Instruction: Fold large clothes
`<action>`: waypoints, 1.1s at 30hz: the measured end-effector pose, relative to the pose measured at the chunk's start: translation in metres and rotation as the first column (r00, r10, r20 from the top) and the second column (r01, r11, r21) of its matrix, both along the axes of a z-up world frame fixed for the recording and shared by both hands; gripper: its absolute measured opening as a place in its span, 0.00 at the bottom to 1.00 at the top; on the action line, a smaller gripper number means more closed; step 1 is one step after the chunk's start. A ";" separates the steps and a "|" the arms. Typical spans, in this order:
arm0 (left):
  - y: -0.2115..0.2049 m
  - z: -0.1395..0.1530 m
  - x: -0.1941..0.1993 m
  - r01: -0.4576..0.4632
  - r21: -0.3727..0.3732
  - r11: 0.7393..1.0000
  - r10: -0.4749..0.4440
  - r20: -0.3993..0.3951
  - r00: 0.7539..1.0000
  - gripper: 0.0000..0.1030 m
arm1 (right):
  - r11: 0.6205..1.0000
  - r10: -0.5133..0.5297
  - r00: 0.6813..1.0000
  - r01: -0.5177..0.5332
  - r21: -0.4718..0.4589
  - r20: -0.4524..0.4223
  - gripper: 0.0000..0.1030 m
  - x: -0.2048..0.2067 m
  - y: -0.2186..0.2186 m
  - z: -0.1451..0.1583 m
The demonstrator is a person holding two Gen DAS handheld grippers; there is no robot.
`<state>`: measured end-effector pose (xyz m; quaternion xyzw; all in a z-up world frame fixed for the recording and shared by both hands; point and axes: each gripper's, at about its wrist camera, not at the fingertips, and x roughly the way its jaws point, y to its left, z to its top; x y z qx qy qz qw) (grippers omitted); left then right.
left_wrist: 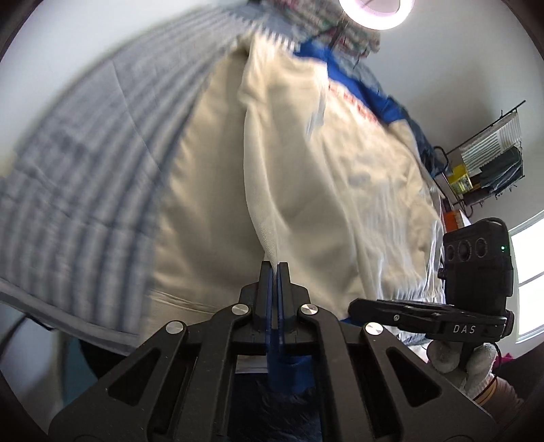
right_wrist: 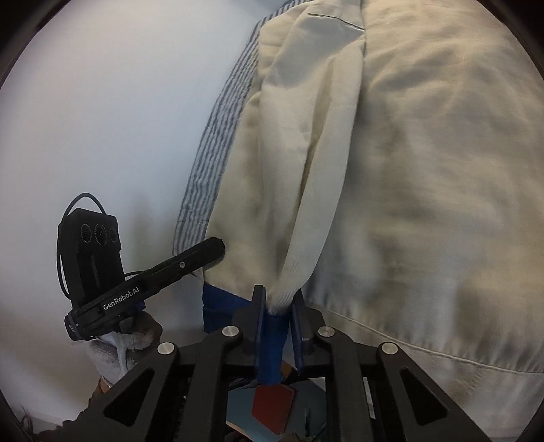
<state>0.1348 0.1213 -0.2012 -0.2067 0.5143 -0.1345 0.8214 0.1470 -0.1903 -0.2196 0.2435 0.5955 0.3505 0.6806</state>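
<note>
A large cream garment (left_wrist: 306, 190) with blue trim (left_wrist: 353, 85) lies spread over a striped bedspread (left_wrist: 85, 176). My left gripper (left_wrist: 273, 267) is shut, and a raised ridge of the cream cloth runs straight into its fingertips. In the right wrist view the same garment (right_wrist: 425, 170) fills the right side. My right gripper (right_wrist: 278, 299) is shut on a bunched fold of it, with a blue cuff (right_wrist: 270, 340) hanging between the fingers. The left gripper (right_wrist: 217, 248) touches the garment's left edge. A gloved hand (left_wrist: 469, 360) holds the right gripper (left_wrist: 355, 304).
A ring light (left_wrist: 377, 15) glows at the top. A wire rack (left_wrist: 486, 159) with folded items stands far right beside a bright window (left_wrist: 530, 272). A pale wall (right_wrist: 102, 119) lies left of the bed. A red object (right_wrist: 272, 404) shows below the right gripper.
</note>
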 end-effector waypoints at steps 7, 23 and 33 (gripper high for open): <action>0.029 -0.001 -0.007 -0.078 0.085 0.993 0.077 0.006 0.997 0.00 | 0.989 0.129 0.987 -0.121 -0.087 0.095 0.15 0.000 0.052 0.021; 0.025 -0.029 -0.004 -0.083 0.114 0.990 0.088 -0.047 0.995 0.00 | 0.930 0.064 0.885 0.114 -0.348 0.461 0.30 0.101 0.014 0.097; 0.030 -0.030 0.007 -0.108 0.052 0.993 0.112 -0.077 0.991 0.00 | 0.883 0.041 0.897 0.174 -0.436 0.441 0.26 0.250 0.044 0.046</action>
